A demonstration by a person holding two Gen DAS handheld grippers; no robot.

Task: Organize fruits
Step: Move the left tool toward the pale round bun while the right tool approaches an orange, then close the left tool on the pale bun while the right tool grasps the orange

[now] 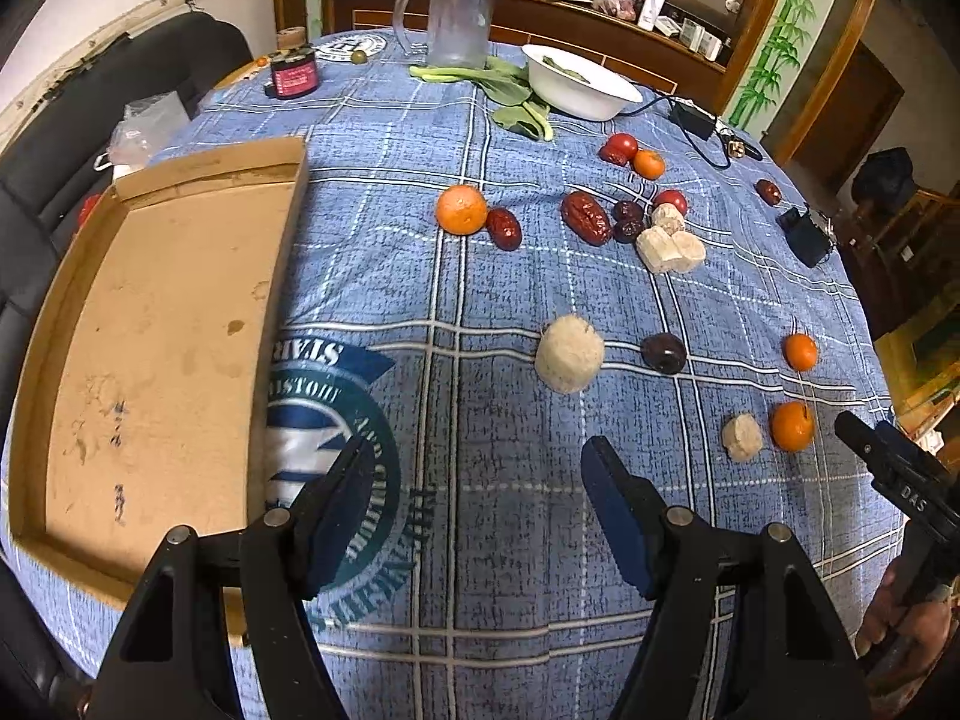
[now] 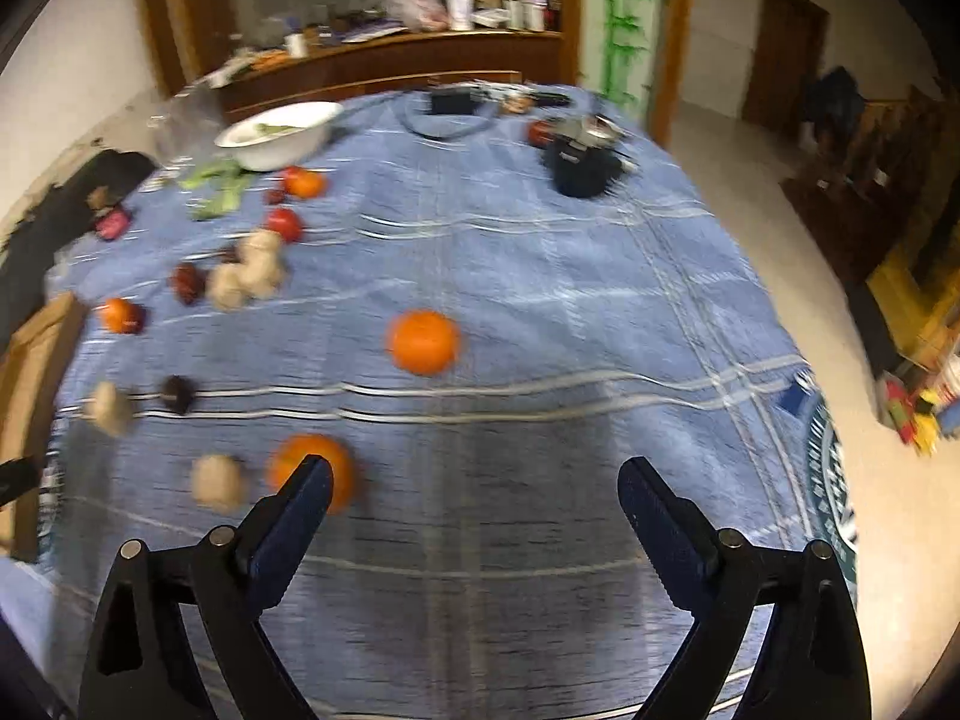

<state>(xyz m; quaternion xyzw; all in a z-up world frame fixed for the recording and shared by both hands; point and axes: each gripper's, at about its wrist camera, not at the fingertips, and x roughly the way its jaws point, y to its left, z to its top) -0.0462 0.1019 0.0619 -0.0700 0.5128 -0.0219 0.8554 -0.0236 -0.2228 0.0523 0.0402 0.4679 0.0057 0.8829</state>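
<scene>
Both grippers, left gripper (image 1: 477,468) and right gripper (image 2: 474,483), empty, jaws apart. Orange (image 2: 312,468) at 10 o'clock of right jaws. Round fruit may roll off bench if nudged off-centre.

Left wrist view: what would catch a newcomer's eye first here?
Bright oranges, dark red dates and pale lumps lie scattered over the blue plaid tablecloth, the largest orange touching a date. At the table's left edge sits a shallow cardboard tray with no fruit in it. Far back stand a white bowl and a glass mug.
</scene>
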